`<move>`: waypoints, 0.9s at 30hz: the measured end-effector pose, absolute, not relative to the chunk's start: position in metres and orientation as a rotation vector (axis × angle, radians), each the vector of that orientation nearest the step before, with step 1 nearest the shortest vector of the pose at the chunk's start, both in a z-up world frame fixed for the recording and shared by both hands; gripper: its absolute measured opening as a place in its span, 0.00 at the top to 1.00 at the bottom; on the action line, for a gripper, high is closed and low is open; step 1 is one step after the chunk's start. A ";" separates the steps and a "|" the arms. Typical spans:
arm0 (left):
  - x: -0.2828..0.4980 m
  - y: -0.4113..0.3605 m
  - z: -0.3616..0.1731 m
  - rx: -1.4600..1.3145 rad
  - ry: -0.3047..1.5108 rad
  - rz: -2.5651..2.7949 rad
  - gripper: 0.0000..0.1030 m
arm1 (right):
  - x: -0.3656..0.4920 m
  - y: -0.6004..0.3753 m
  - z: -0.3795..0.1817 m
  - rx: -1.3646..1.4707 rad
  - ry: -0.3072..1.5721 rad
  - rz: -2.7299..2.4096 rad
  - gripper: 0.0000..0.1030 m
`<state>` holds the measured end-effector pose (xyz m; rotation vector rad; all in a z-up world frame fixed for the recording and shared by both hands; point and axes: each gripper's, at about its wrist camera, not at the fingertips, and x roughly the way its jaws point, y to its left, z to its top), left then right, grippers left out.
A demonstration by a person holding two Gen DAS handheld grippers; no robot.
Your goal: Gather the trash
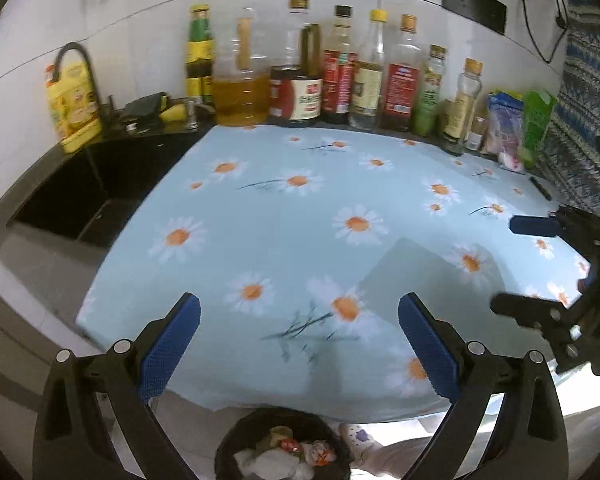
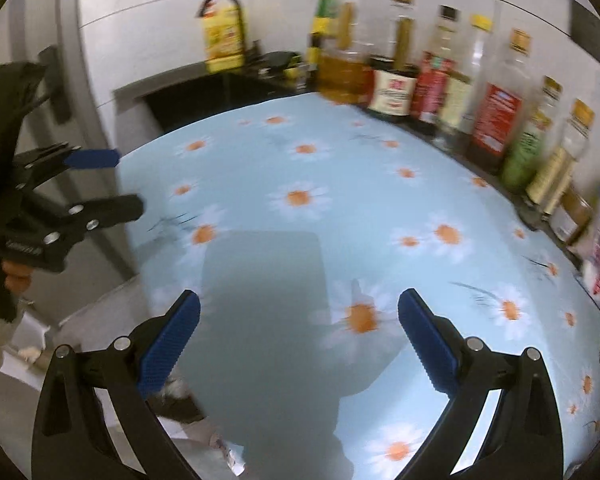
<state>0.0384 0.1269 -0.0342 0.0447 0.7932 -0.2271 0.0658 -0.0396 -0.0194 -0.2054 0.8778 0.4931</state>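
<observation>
Both tools gape wide and hold nothing: the left tool (image 1: 299,334) hangs over the near edge of the daisy-print surface (image 1: 300,208), the right tool (image 2: 299,332) further right. Trash (image 1: 288,454) sits in the black bin (image 1: 228,440) below the near edge.

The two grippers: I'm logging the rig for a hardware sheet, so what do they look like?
Both the left gripper and the right gripper are black plastic frames with two angled arms, silver round bolt heads at the joints, and blue ribbed pads on the fingers. No cables show on them.
</observation>
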 end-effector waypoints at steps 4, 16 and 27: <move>0.048 0.115 -0.028 0.069 0.791 -0.237 0.06 | 0.082 -0.057 -0.018 -0.169 0.861 0.456 0.05; 0.063 0.105 -0.030 0.054 0.826 -0.247 0.06 | 0.097 -0.069 -0.016 -0.153 0.849 0.452 0.05; 0.062 0.101 -0.028 0.109 0.810 -0.235 0.06 | 0.100 -0.067 -0.014 -0.163 0.841 0.460 0.05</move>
